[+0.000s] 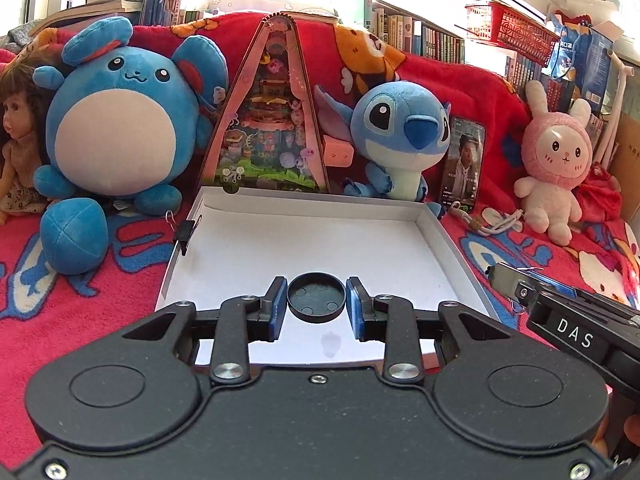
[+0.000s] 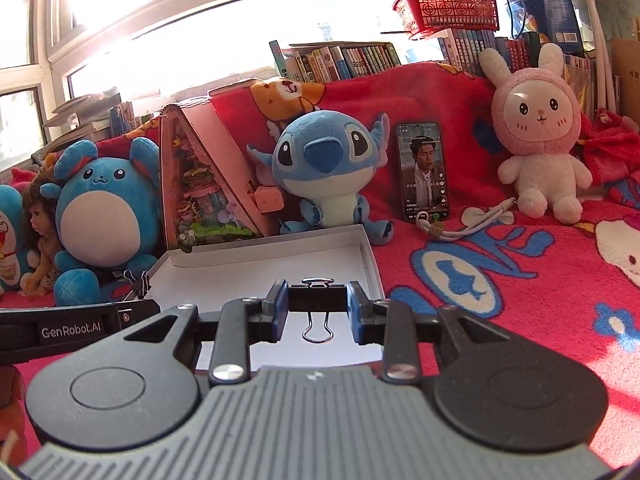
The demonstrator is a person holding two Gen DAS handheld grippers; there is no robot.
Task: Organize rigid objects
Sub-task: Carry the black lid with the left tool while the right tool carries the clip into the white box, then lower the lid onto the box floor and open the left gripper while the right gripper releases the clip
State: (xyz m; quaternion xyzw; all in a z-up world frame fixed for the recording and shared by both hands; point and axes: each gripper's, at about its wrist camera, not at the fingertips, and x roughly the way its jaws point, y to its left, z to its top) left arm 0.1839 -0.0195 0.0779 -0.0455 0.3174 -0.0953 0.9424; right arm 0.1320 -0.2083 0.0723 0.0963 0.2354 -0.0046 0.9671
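Note:
My left gripper [image 1: 317, 304] is shut on a round black cap [image 1: 316, 297], held hollow side up above the near part of a shallow white box lid [image 1: 280, 236]. My right gripper [image 2: 317, 306] is shut on a black binder clip [image 2: 317, 297] with its wire handles [image 2: 317, 330] hanging down, over the near right edge of the same white box lid [image 2: 256, 276]. A second black binder clip [image 1: 187, 232] is clipped on the lid's left wall. The right gripper's body [image 1: 560, 312] shows at the right edge of the left wrist view.
The lid lies on a red patterned blanket [image 2: 520, 280]. Behind it stand a blue round plush [image 1: 116, 136], a triangular toy box [image 1: 268, 120], a blue alien plush [image 1: 400, 136], a phone [image 2: 426, 172], a pink rabbit plush [image 2: 536, 140] and a doll [image 1: 16, 132]. Books line the windowsill.

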